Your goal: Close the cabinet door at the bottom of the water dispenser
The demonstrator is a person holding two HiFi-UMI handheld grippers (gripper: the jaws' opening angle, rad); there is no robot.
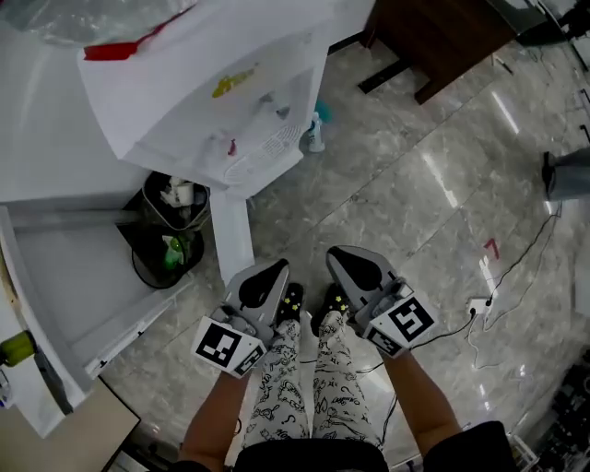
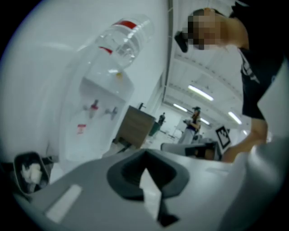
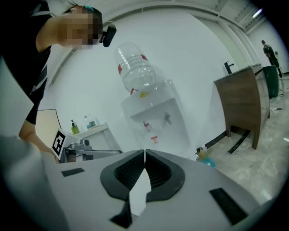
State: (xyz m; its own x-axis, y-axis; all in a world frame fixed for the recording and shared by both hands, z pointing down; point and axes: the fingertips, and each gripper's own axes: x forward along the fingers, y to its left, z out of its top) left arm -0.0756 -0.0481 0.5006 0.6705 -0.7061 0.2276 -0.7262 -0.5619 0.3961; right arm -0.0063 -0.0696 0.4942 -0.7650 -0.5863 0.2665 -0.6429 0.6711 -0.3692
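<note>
The white water dispenser point(image 1: 217, 88) stands at the top of the head view, with its clear bottle point(image 1: 101, 18) on top. Its bottom cabinet door point(image 1: 232, 235) swings out towards me as a narrow white panel seen from above. My left gripper point(image 1: 276, 267) is shut and empty, its tip close to the door's free edge, apart from it. My right gripper point(image 1: 337, 252) is shut and empty too, further right over the floor. The dispenser point(image 2: 97, 117) shows ahead in the left gripper view, and the dispenser point(image 3: 158, 117) also ahead in the right gripper view.
A black bin point(image 1: 171, 230) full of rubbish sits left of the open door. A white shelf unit point(image 1: 64, 277) fills the left side. A brown desk point(image 1: 442, 37) stands at the top right, a spray bottle point(image 1: 315, 134) beside the dispenser, and cables with a power strip point(image 1: 479, 304) lie right.
</note>
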